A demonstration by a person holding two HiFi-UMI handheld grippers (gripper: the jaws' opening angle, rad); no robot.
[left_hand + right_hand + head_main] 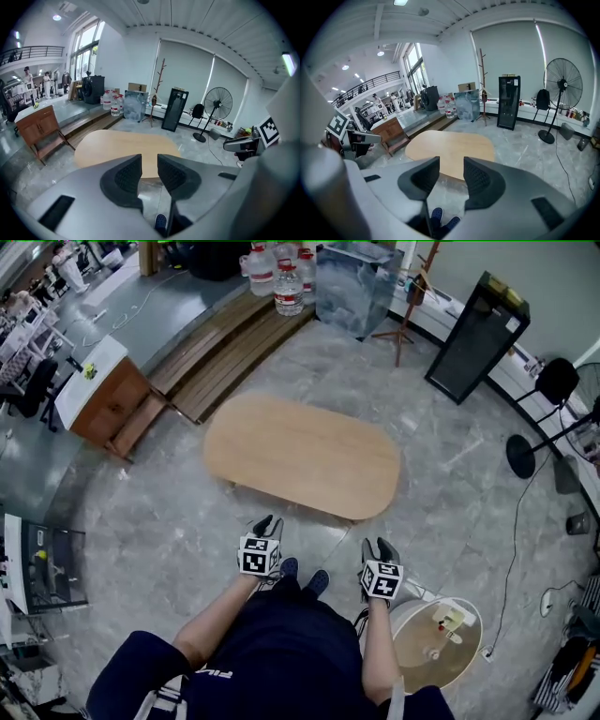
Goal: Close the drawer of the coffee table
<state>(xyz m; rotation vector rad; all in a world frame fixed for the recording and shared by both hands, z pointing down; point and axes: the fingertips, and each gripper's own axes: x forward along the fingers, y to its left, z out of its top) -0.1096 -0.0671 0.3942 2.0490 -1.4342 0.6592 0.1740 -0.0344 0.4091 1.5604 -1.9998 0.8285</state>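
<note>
The coffee table (302, 454) is a light wooden oval on the marble floor ahead of me; no drawer shows from above. It also fills the middle of the left gripper view (124, 145) and the right gripper view (450, 147). My left gripper (268, 525) hangs over the floor short of the table's near edge, jaws apart with nothing between them (149, 171). My right gripper (380, 548) is level with it to the right, also open and empty (451, 173). Neither touches the table.
A wooden cabinet (108, 399) stands at the left by a low wooden platform (225, 348) with water bottles (288, 287). A small round side table (436, 643) sits close at my right. A black cabinet (475, 336) and a fan stand (525, 451) are at the right.
</note>
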